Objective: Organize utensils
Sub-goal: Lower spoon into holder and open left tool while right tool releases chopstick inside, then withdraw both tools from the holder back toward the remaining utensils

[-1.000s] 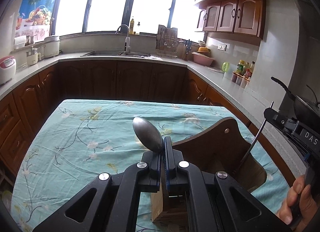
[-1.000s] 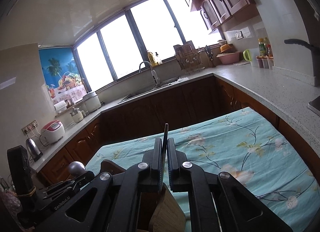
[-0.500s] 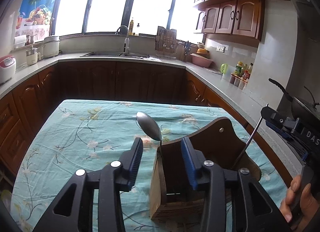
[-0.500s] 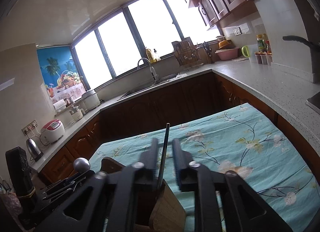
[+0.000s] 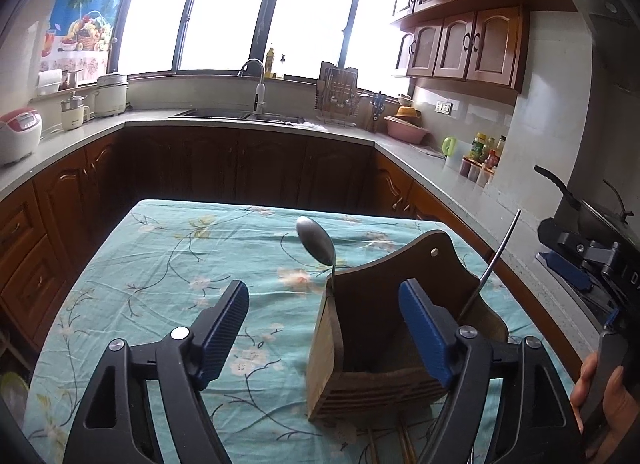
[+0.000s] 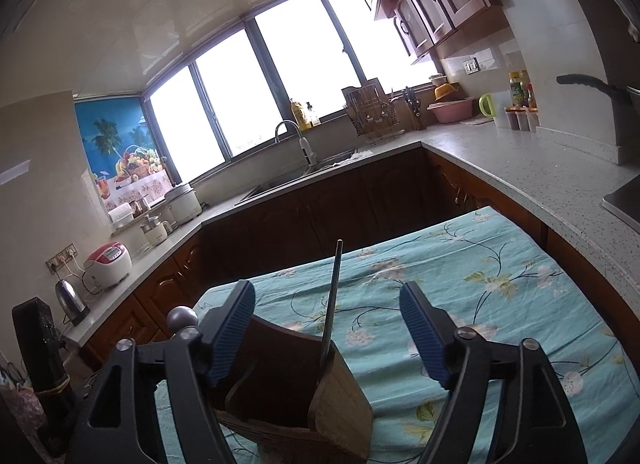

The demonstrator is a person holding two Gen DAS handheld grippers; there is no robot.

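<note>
A wooden utensil holder stands on the table with the teal floral cloth. A steel spoon stands in its left corner, bowl up. A thin metal utensil handle leans out of its right side. My left gripper is open wide and empty, just behind the holder. In the right wrist view the holder sits below my right gripper, which is open and empty, with the thin handle standing free between the pads. The spoon bowl shows at left.
Brown cabinets and grey counters ring the table on three sides. A sink is at the back, a dish rack and a pink basin at right, rice cookers at left. A black pan sits at far right.
Both grippers opened wide. The left let go of the spoon, the right let go of the thin utensil; both now stand in the holder. Both grippers drew back a little.
</note>
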